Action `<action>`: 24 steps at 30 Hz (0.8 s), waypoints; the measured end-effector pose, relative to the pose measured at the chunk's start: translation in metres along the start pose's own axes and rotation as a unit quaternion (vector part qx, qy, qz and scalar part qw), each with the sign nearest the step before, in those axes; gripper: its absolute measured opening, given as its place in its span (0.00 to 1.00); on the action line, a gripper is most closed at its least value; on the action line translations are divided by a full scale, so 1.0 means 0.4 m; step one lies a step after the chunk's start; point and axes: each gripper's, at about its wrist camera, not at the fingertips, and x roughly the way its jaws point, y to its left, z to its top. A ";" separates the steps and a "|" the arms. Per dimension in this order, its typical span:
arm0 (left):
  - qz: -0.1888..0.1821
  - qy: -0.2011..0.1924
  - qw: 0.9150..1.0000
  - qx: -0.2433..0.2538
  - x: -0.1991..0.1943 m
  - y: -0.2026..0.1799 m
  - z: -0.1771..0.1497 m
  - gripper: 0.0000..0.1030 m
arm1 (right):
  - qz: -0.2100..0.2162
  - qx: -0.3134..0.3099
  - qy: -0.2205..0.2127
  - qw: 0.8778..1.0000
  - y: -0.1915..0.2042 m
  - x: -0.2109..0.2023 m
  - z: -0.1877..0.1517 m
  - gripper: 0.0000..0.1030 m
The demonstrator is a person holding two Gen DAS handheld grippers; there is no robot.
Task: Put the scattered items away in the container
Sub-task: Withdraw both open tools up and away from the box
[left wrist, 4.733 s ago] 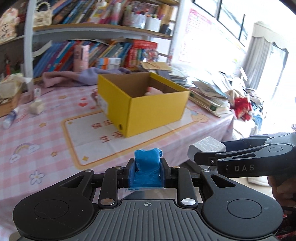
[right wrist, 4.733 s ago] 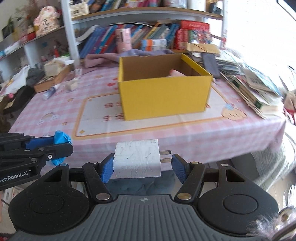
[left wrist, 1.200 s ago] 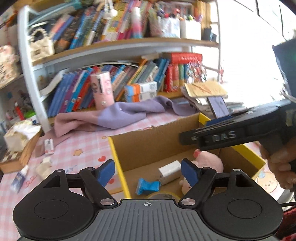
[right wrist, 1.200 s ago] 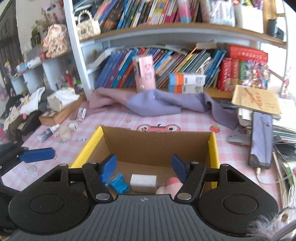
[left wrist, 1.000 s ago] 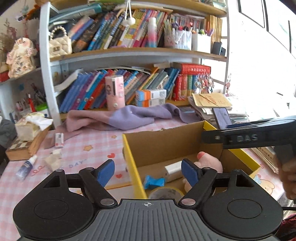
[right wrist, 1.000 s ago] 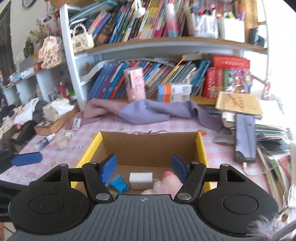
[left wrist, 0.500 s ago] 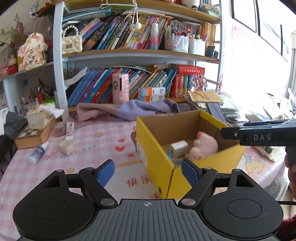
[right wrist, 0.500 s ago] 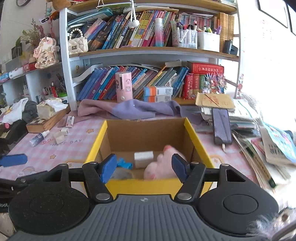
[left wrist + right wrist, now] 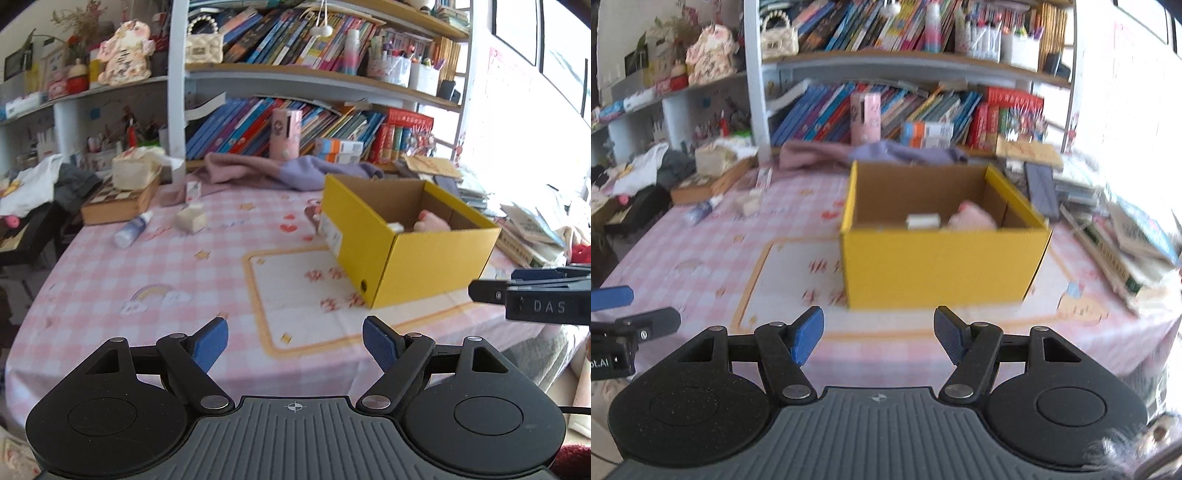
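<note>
Bookshelf (image 9: 295,74) behind yellow box (image 9: 424,266), bottle (image 9: 131,230) far left

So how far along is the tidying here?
Mostly done, it seems: a white block and a pink soft toy lie inside the yellow box. Nothing is in hand; the left gripper and right gripper are open and empty. A small bottle and a small packet remain on the table.

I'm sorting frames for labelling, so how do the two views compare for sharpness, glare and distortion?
Left wrist: mostly sharp, window glare washing out the right side, shelves bowed by the fisheye. Right wrist: motion blur smears the yellow box and tablecloth, right side overexposed; only the right claw looks crisp.
</note>
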 end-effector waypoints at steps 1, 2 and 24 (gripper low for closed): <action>0.003 0.004 1.000 0.002 -0.007 0.004 -0.008 0.85 | 0.004 0.003 0.009 1.000 0.007 0.000 -0.008 0.63; 0.007 0.008 1.000 0.004 -0.015 0.007 -0.017 0.86 | 0.007 0.005 0.019 1.000 0.017 0.000 -0.017 0.63; 0.073 0.054 0.995 -0.029 -0.095 0.151 -0.100 0.91 | 0.087 -0.069 0.080 0.991 0.240 0.023 -0.049 0.75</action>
